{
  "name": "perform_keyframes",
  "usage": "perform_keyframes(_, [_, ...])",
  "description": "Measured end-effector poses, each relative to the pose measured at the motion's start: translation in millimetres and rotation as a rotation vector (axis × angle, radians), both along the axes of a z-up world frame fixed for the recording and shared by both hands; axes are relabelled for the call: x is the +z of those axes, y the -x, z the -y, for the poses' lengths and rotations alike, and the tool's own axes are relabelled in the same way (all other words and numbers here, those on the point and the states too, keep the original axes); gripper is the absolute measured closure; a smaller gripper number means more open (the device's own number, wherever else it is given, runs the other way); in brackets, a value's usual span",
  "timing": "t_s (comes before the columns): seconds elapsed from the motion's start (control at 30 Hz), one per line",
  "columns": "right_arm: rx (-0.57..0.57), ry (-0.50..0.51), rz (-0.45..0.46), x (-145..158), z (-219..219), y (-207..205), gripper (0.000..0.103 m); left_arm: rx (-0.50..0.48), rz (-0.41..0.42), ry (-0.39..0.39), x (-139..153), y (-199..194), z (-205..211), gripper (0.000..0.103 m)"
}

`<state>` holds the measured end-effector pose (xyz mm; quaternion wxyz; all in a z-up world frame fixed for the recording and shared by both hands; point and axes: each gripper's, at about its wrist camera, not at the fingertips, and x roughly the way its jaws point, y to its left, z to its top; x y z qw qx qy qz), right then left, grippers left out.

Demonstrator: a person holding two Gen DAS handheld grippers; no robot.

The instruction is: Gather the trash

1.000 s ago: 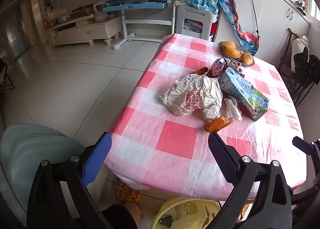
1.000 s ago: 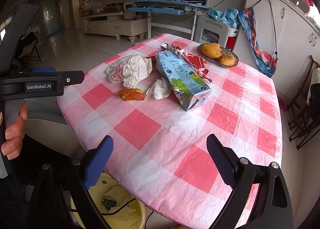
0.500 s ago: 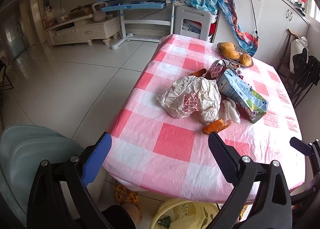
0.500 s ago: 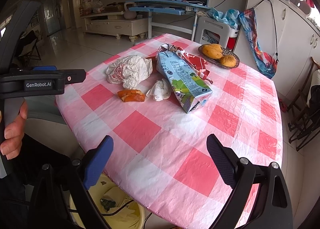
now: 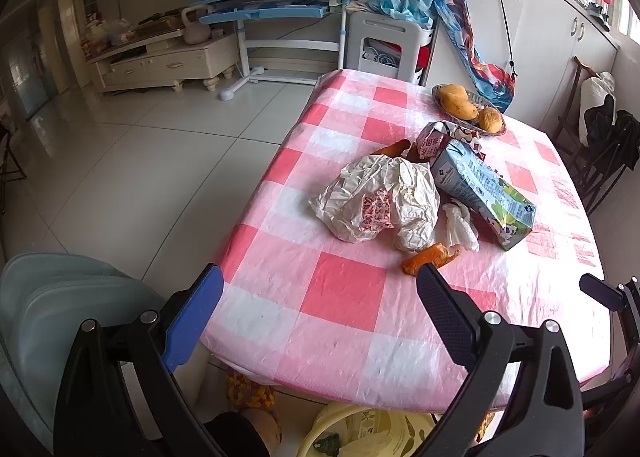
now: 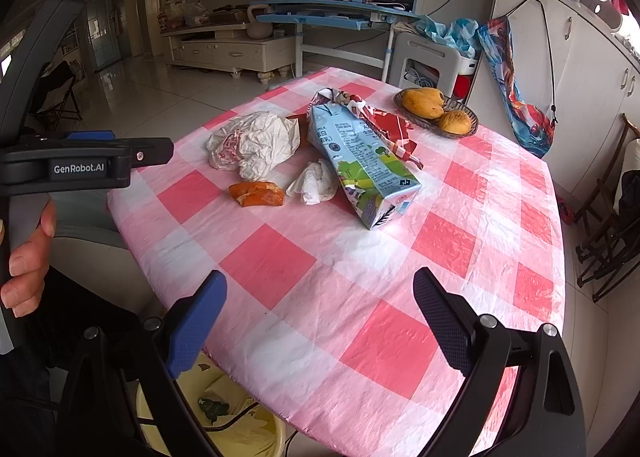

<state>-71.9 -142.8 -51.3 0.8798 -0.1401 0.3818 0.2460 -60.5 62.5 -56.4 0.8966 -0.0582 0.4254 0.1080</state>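
- Where the table's near edge overhangs the floor, a yellow bin point(image 6: 256, 433) stands below it, lined with a pale bag and holding a dark scrap; the left wrist view shows its rim point(image 5: 320, 425) under the tablecloth.
- Left gripper point(image 5: 320, 293): jaws spread wide, nothing between them, held above the near edge of the table; its blue pad hangs over the floor side, its black pad over the cloth.
- Right gripper point(image 6: 320, 301): jaws likewise wide apart and empty, held above the near right part of the table. In this view the left gripper's body appears at the left edge, grasped by a hand point(image 6: 28, 261).
- Table point(image 6: 472, 241): covered by a pink-and-white checked cloth.
- Orange peel point(image 6: 257, 193): nearest piece of trash, lying flat on the cloth, just ahead of the left gripper's black pad point(image 5: 430, 257).
- Crumpled white tissue point(image 6: 314, 181): just beside the peel, touching the carton's side.
- Milk carton point(image 6: 362, 161): light blue and green, lying on its side, long axis pointing away from the viewer.
- Crumpled white plastic bag point(image 5: 376, 199): red printing, left of the carton, behind the peel.
- Red patterned wrapper point(image 6: 380, 117): partly beneath and behind the carton.
- Fruit dish point(image 6: 466, 131): farthest on the table, well apart from the grippers, holding yellow-orange fruit.
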Motion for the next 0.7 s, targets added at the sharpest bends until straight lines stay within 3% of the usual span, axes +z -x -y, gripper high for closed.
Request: perform_keyframes(0.7, [0.023, 0.023, 0.018, 3, -8, 4, 0.013, -0.003, -0.003, 0.003, 0, 2, 3, 0.009])
